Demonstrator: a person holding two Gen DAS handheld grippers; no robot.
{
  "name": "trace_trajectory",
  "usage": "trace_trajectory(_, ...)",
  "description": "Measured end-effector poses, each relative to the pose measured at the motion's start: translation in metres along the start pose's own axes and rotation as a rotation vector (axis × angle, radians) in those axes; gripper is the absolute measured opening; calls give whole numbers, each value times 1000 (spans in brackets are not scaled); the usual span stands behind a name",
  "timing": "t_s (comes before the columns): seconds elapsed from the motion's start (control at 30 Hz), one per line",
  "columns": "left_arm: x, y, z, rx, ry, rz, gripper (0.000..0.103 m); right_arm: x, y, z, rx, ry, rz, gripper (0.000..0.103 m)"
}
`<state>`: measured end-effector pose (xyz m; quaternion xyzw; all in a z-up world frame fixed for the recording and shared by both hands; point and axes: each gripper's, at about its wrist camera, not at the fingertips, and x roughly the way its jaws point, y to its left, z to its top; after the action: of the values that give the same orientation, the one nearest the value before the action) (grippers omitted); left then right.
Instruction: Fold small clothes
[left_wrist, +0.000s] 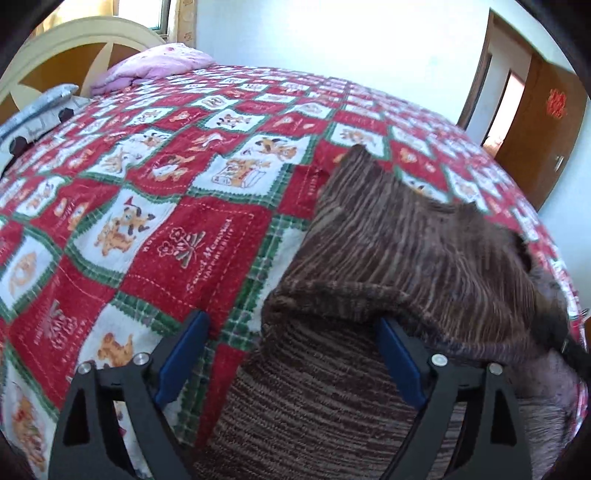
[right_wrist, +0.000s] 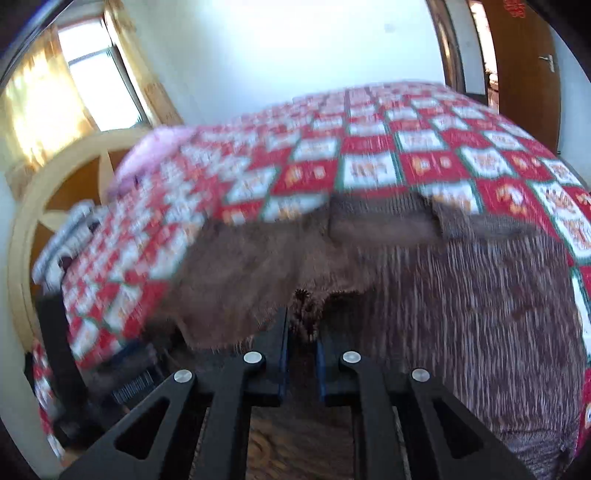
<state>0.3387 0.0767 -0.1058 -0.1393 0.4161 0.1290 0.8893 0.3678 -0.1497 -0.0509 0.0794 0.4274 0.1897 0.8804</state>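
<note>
1. Across the bed (left_wrist: 110, 206) lies a quilt (left_wrist: 207, 236) of red and white squares with green plaid borders and small cartoon prints; it covers the whole top.
2. At the head of the bed stands a cream and tan headboard (left_wrist: 74, 44) with a curved top. A pink pillow (left_wrist: 155, 66) lies against it, and a grey and white cushion (left_wrist: 40, 110) sits beside it near the bed's edge.
3. Behind the headboard a window (right_wrist: 99, 85) with yellow curtains (right_wrist: 37, 99) lets in bright light. The far wall is plain white.
4. On the far side of the room a brown wooden door (left_wrist: 543, 125) stands open, with a red paper decoration on it.
5. The brown striped knitted garment (left_wrist: 406, 251) lies on the near side of the quilt, one part folded over another so that a thick fold runs across it.
6. The left gripper (left_wrist: 291, 325) has its jaws spread wide over the near edge of the garment. One blue pad sits over bare quilt, the other at the fold, and neither presses the cloth.
7. The right gripper (right_wrist: 303, 332) has its jaws nearly closed, pinching a bunched edge of the garment. This view is blurred.
8. Nothing else lies on the quilt near the garment.
</note>
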Motion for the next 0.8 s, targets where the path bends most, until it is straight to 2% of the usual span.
trace_trajectory(0.07,-1,7,2,-20,6,6,94,7,-6,-9,17,64,-16,25)
trace_trajectory(0.1,-2,11,3,-26,3,28,94,9,-13,-12,40,96,-21,34)
trace_trajectory(0.13,-3,16,3,-30,0,75,96,7,-18,-13,57,91,-13,38)
trace_trajectory(0.17,-2,21,3,-38,10,94,99,-2,-26,-12,82,61,4,40)
trace_trajectory(0.23,-8,34,3,-58,13,64,98,-16,-37,-7,119,2,20,41)
trace_trajectory(0.33,-29,41,4,-43,-81,71,97,-28,-59,10,203,-80,66,41)
trace_trajectory(0.43,-45,38,18,-19,-184,42,97,-16,-68,27,214,-77,32,41)
trace_trajectory(0.5,-44,35,32,-25,-203,-3,97,0,-69,36,209,-51,16,41)
trace_trajectory(0.57,-34,27,45,-10,-184,-41,97,13,-69,39,208,-30,0,41)
trace_trajectory(0.67,-6,7,51,74,-111,-28,95,30,-64,36,214,11,-10,41)
trace_trajectory(0.73,4,3,39,116,-57,1,90,34,-55,32,175,13,-26,41)
trace_trajectory(0.8,11,8,23,127,-33,41,91,32,-40,28,91,13,-21,41)
